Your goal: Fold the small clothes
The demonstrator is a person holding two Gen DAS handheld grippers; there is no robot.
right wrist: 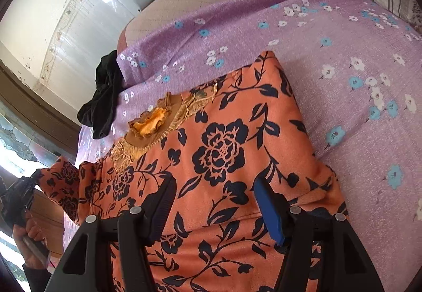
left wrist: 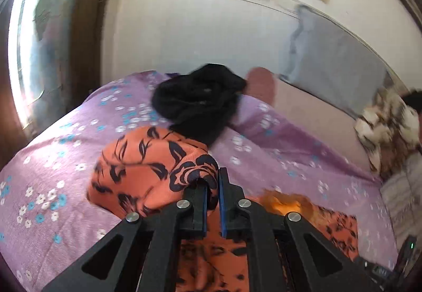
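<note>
Bedding fills both views: a purple bedsheet printed with white and blue flowers [right wrist: 329, 36] is spread over the mattress, and a crumpled black garment [left wrist: 200, 102] is seen lying on it near the far edge, just beyond the orange fabric. A grey pillow [left wrist: 335, 65] is propped against the white wall, and a brown-and-cream patterned blanket [left wrist: 382, 128] is bunched at the right. The orange garment with a black rose-and-leaf print [right wrist: 224, 149] is laid across the sheet, its gathered brown-gold neckline [right wrist: 150, 125] turned toward the black garment and its right edge folded into a straight line. One end of it, at the left of the right wrist view, is lifted off the bed. The left gripper [left wrist: 212, 186] is shown closed tightly on a raised fold of this orange fabric, which is draped over its blue-padded fingers [left wrist: 223, 202]. The right gripper [right wrist: 213, 186] is held above the flat middle of the garment with its jaws standing well apart and nothing between them. A hand [right wrist: 29, 236] gripping the left tool's handle is visible at the lower left.
</note>
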